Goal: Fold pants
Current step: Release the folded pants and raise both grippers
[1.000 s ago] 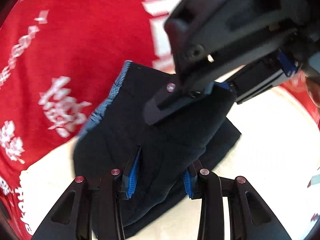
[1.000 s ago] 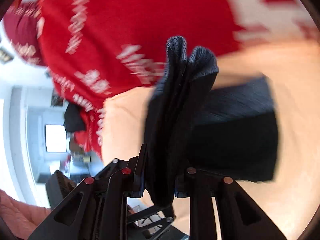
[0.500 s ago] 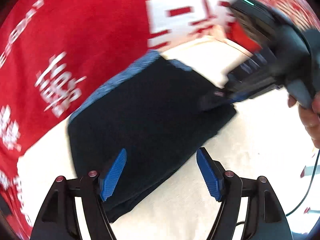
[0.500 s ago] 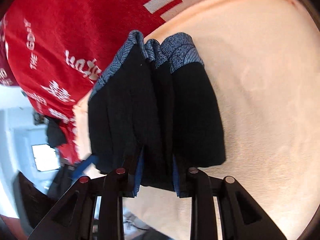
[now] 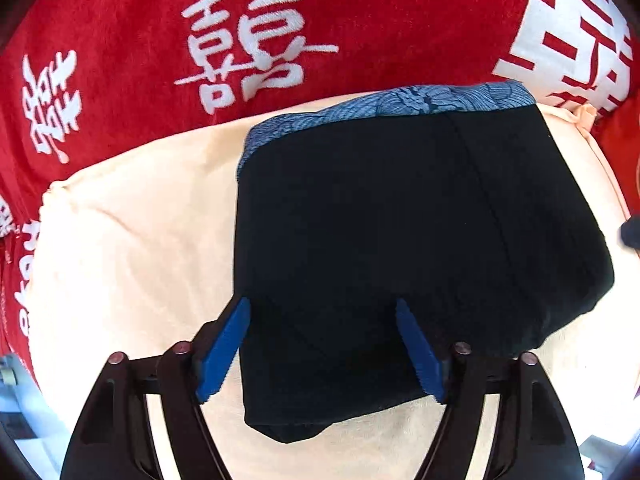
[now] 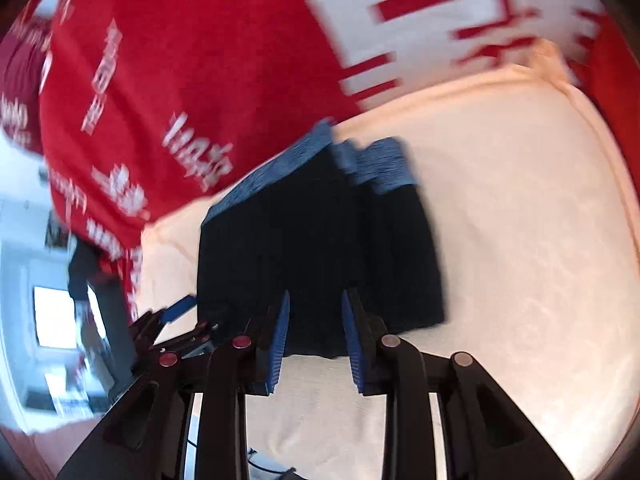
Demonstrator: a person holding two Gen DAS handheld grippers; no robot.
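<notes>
The black pants [image 5: 400,240] with a blue patterned waistband [image 5: 400,106] lie folded into a compact block on a cream cloth [image 5: 132,248]. My left gripper [image 5: 322,312] is open, its blue pads just above the near edge of the folded pants, holding nothing. In the right wrist view the same folded pants [image 6: 320,248] lie flat ahead. My right gripper [image 6: 316,300] is open, its blue pads apart at the pants' near edge, with no cloth between them. The left gripper's tip [image 6: 180,308] shows at the left there.
A red blanket with white characters [image 5: 248,40] covers the surface behind the cream cloth. The cream cloth [image 6: 520,280] stretches wide to the right of the pants. A room with a window [image 6: 52,316] shows at the far left.
My right gripper has let go of the pants and pulled back; the pants now lie flat. My left gripper has opened and drawn back to the near edge.
</notes>
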